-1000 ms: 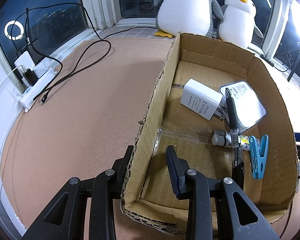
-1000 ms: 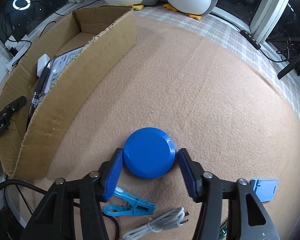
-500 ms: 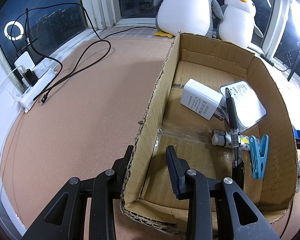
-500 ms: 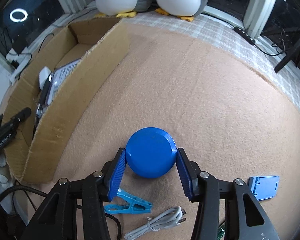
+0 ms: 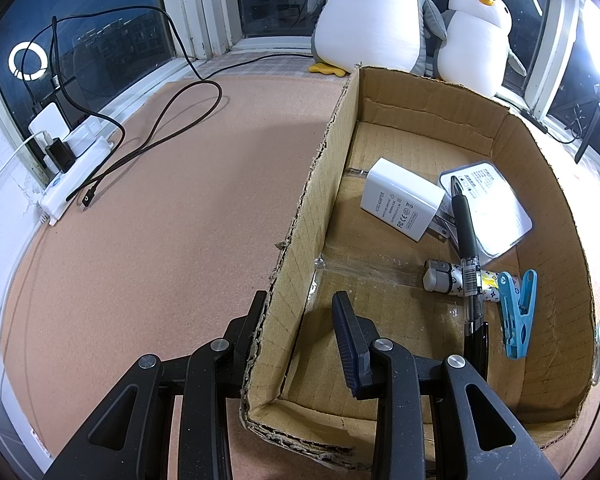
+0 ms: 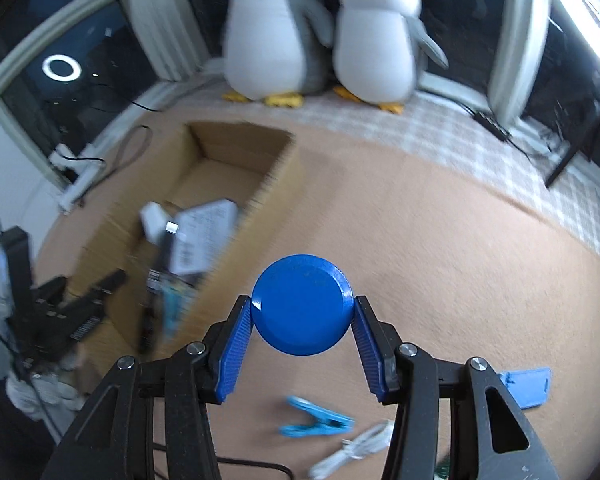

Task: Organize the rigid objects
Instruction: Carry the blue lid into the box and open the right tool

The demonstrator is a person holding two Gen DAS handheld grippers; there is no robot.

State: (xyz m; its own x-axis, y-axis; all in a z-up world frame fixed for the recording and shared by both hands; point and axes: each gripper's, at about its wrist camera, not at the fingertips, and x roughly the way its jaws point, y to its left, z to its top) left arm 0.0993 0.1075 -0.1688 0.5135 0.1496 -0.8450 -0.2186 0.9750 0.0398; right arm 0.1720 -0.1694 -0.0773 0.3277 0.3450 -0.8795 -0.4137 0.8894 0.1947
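Note:
My right gripper (image 6: 300,312) is shut on a round blue lid (image 6: 302,304) and holds it in the air above the tan mat, to the right of the cardboard box (image 6: 260,200). My left gripper (image 5: 300,320) straddles the box's left wall (image 5: 300,216), one finger outside and one inside, with a gap on the inner side. In the box lie a white charger (image 5: 400,204), a black pen (image 5: 466,240), a white flat pack (image 5: 488,204), a small white tube (image 5: 440,280) and a blue clothespin (image 5: 518,312).
On the mat below the right gripper lie a blue clothespin (image 6: 316,420), a white cable (image 6: 352,448) and a blue flat piece (image 6: 528,384). Two plush penguins (image 6: 272,36) stand at the back. A power strip with cables (image 5: 72,160) lies at the left.
My right gripper closed on the blue lid and lifted it off the mat, the view swinging up and toward the box. My left gripper has stayed on the box wall.

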